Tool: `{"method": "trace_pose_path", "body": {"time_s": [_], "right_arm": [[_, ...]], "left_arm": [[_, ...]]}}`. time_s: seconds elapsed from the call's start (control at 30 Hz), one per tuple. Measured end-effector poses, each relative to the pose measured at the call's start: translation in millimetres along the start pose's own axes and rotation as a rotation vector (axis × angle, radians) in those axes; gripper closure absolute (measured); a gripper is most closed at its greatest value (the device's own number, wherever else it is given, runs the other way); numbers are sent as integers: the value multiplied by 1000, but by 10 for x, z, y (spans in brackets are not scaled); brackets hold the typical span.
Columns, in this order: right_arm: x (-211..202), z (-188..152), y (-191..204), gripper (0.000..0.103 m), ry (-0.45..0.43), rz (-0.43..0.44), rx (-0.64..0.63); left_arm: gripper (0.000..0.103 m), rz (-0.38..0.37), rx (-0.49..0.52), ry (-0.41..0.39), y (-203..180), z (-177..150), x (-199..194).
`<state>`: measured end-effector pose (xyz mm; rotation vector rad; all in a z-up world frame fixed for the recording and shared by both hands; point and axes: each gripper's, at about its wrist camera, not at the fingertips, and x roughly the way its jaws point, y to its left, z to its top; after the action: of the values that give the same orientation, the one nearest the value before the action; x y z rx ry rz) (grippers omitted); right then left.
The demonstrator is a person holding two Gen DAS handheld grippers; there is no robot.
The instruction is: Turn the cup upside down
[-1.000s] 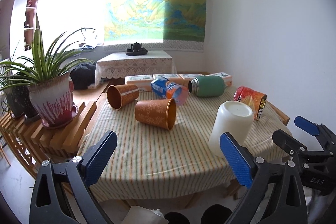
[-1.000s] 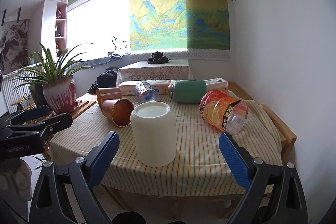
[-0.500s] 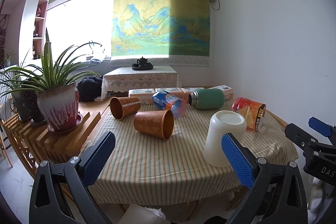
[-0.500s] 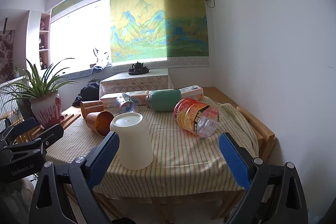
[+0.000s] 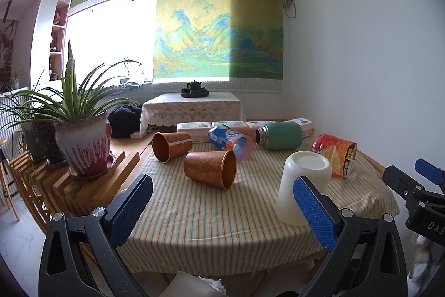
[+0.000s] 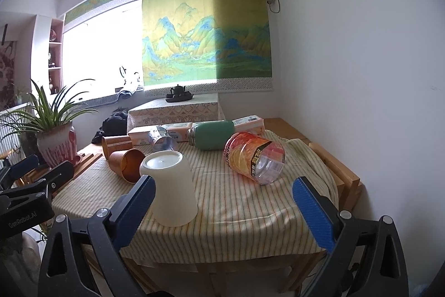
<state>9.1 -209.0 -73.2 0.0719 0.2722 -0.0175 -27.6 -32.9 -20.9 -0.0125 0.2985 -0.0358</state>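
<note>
Right wrist alone shows jar's (image 6: 254,159) clear base.

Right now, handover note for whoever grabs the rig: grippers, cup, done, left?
Left gripper: open, empty, back from the table.
Right gripper: open, empty, also clear of the table.
White cup: upside down near the front edge, base up, mouth on the striped cloth, touching nothing.
Done: white cup flipped.
Left: two brown cups lie on their sides behind it; flip those if they count.
</note>
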Motion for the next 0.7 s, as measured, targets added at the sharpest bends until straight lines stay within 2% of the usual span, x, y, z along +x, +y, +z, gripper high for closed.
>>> {"method": "trace_pose_path", "body": {"time_s": [0.7], "right_arm": [[3,-19,-17,5,-8,-12,-5]], "left_arm": [[0,-1,-4,10,11,-3,39]]}}
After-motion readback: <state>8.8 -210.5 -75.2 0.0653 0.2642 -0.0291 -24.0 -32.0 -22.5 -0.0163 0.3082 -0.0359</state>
